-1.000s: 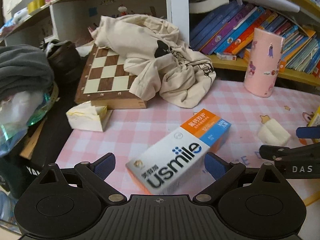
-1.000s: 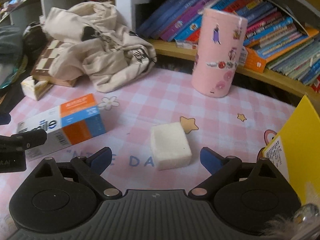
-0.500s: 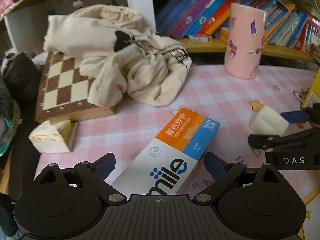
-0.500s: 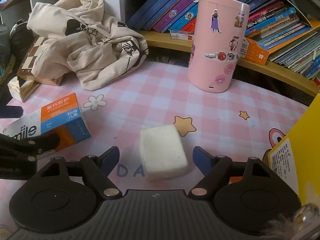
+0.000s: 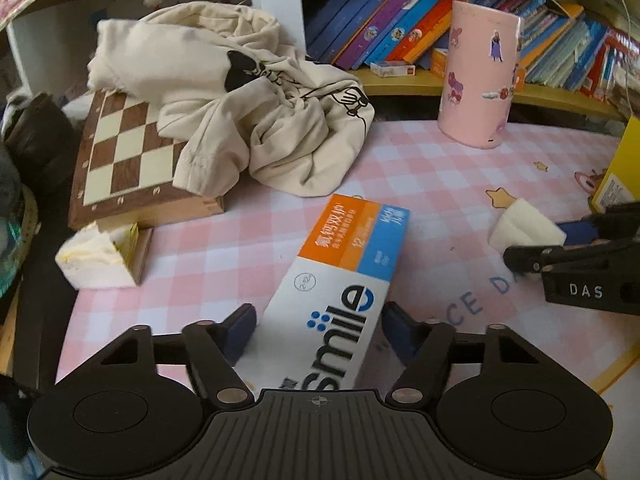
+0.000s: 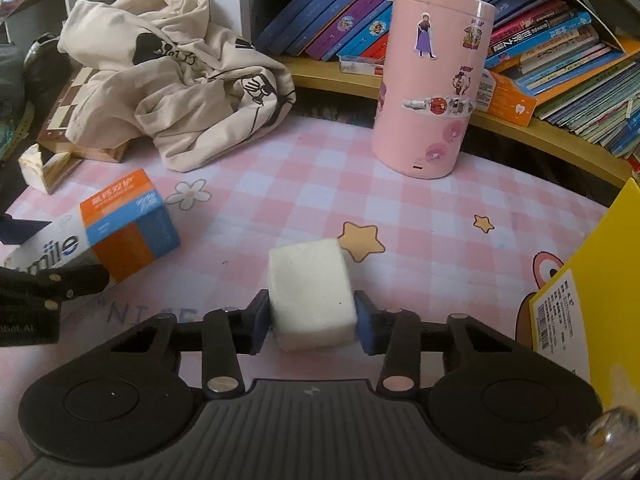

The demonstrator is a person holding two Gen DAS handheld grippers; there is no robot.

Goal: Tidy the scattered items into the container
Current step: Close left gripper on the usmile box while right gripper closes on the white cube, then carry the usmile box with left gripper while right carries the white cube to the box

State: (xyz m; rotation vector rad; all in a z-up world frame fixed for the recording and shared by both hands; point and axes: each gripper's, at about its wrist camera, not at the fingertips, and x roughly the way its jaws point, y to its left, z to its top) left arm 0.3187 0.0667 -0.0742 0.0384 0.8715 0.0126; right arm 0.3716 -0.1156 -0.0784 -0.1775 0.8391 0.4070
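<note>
A white, orange and blue usmile toothpaste box [image 5: 340,280] lies on the pink checked mat. My left gripper [image 5: 318,334] straddles its near end, with both blue pads touching or almost touching its sides. The box also shows in the right wrist view [image 6: 108,228]. A white foam block [image 6: 310,292] sits between the pads of my right gripper [image 6: 312,326], which are closed against its sides. The block also shows in the left wrist view [image 5: 524,228]. A yellow container [image 6: 592,280] stands at the right edge.
A tall pink canister with stickers [image 6: 432,80] stands at the back. A crumpled cream garment [image 5: 256,108] lies over a wooden chessboard [image 5: 124,156]. A small open carton with tissue [image 5: 100,256] sits at the left. Bookshelves line the back.
My left gripper has moved forward over the toothpaste box and narrowed onto its sides. My right gripper has advanced and closed its pads onto the white foam block.
</note>
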